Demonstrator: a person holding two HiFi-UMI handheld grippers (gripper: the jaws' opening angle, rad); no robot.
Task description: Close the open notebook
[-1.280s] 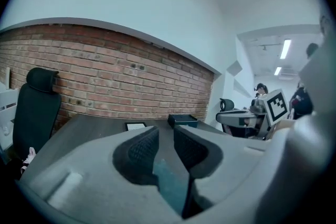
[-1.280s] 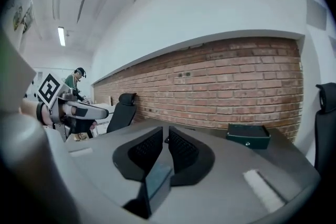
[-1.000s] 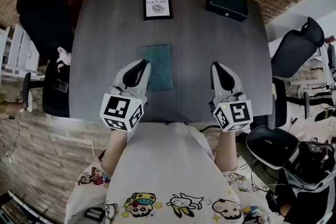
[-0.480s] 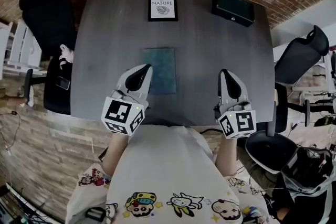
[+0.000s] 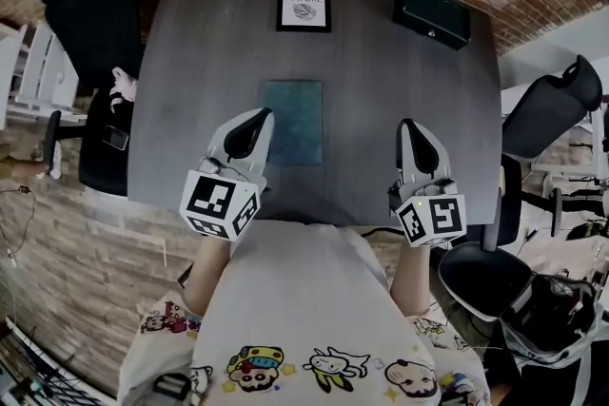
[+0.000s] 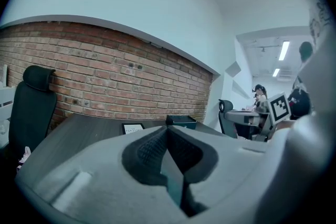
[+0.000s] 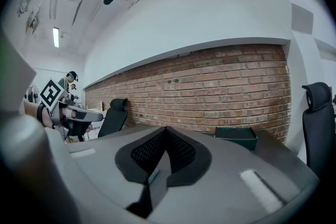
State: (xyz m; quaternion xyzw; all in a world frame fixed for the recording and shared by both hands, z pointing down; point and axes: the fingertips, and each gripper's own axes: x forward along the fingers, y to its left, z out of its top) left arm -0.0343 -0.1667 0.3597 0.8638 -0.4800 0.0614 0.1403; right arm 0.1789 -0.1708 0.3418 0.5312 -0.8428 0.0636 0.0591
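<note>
A teal notebook (image 5: 293, 122) lies flat on the dark grey table (image 5: 381, 81), a single rectangle with its cover up. My left gripper (image 5: 252, 125) hovers just left of the notebook's near half, apart from it, with its jaws together and nothing between them. My right gripper (image 5: 416, 137) sits well to the right of the notebook, near the table's front edge, also shut and empty. In the left gripper view the left gripper (image 6: 168, 131) has its pads meeting. The right gripper view shows the same of the right gripper (image 7: 166, 132). Neither gripper view shows the notebook.
A framed "NATURE" print (image 5: 304, 4) lies at the table's far middle and a dark green box (image 5: 432, 13) at its far right. Black office chairs stand at the left (image 5: 90, 24) and the right (image 5: 547, 114). A brick wall runs behind the table.
The head view has shifted slightly. Both grippers and the notebook keep their places.
</note>
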